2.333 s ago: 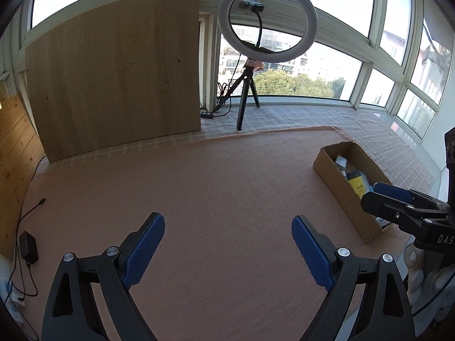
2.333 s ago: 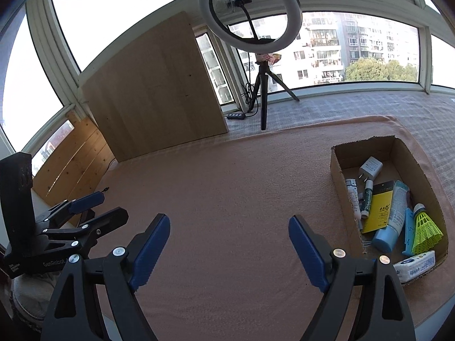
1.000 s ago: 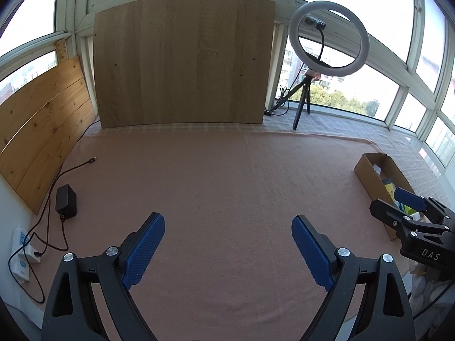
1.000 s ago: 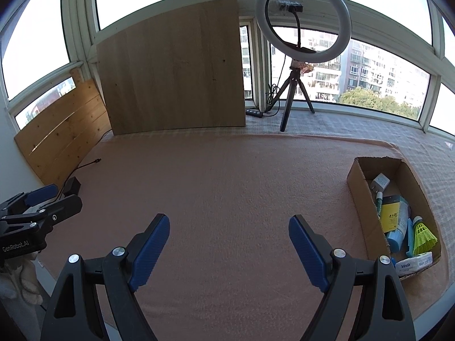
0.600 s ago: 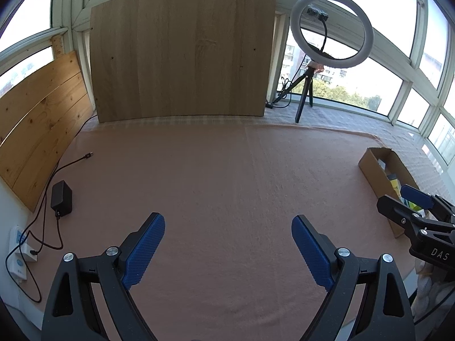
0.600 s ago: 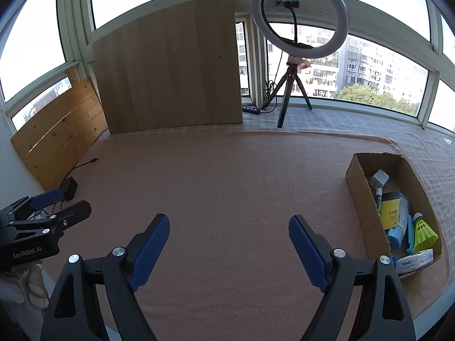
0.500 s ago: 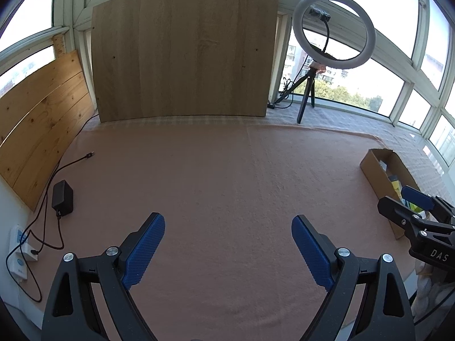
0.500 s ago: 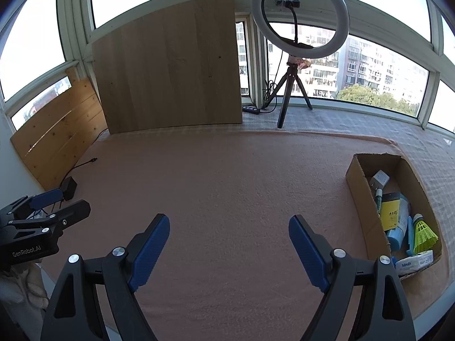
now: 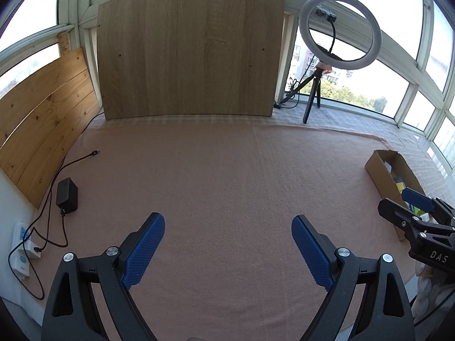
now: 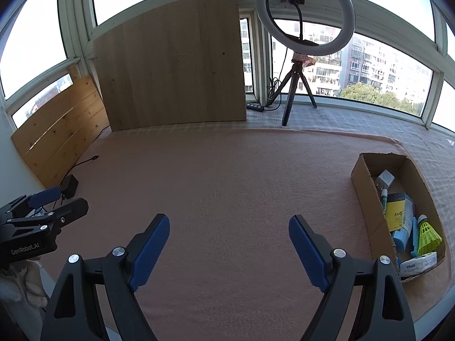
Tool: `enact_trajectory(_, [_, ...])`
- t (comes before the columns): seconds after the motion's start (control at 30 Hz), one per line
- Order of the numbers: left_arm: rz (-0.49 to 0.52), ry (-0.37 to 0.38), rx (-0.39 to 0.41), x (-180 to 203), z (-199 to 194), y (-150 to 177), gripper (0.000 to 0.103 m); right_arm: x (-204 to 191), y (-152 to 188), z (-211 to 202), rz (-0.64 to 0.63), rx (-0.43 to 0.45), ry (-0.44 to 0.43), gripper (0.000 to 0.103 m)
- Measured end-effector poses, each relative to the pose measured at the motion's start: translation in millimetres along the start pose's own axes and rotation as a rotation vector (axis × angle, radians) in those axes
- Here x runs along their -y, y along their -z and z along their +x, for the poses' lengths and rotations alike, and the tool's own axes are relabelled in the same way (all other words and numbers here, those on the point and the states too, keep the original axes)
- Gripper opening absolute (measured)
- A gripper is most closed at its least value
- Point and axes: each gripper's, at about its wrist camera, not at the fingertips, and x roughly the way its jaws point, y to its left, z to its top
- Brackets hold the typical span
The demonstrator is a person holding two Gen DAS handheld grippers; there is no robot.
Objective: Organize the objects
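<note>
A cardboard box (image 10: 366, 193) lies at the right of the pink cloth (image 10: 227, 176), holding a yellow packet (image 10: 395, 213), a blue tube (image 10: 405, 227), a yellow-green shuttlecock (image 10: 428, 233), a white charger (image 10: 384, 178) and a tissue pack (image 10: 418, 263). My right gripper (image 10: 229, 227) hovers open over bare cloth, left of the box, nothing between its blue pads. My left gripper (image 9: 229, 226) is open too, above empty cloth (image 9: 227, 176). The box (image 9: 382, 170) sits far right in the left wrist view, partly hidden behind the right gripper (image 9: 409, 207). The left gripper (image 10: 51, 201) shows at the right wrist view's left edge.
A large wooden board (image 9: 190, 51) leans against the windows at the back, with a plank panel (image 9: 42, 119) along the left. A ring light on a tripod (image 9: 338, 31) stands back right. A black adapter (image 9: 67, 191) with cables and a white power strip (image 9: 21, 251) lie at the left.
Since the oldest frames both views have swung left, so the box sits further right and the plank panel has come into view. Over the last second barely anything shifts. Both grippers stay open.
</note>
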Motion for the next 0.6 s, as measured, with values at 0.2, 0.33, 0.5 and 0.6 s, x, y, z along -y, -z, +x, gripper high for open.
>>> enact_trajectory(0.2, [0.004, -0.004, -0.006, 0.7, 0.8, 0.2, 0.093, 0.5, 0.7, 0.2, 0.002, -0.002, 0.000, 0.083])
enact_trajectory(0.33, [0.009, -0.001, -0.013, 2.0, 2.3, 0.4, 0.093, 2.0, 1.6, 0.8, 0.005, -0.005, 0.003, 0.083])
enact_trajectory(0.5, [0.006, 0.000, -0.014, 2.3, 2.7, -0.6, 0.093, 4.7, 1.4, 1.6, 0.006, -0.007, 0.006, 0.083])
enact_trajectory(0.6, [0.008, -0.002, -0.017, 2.5, 3.6, -1.7, 0.093, 5.1, 1.2, 1.1, 0.004, -0.005, 0.010, 0.083])
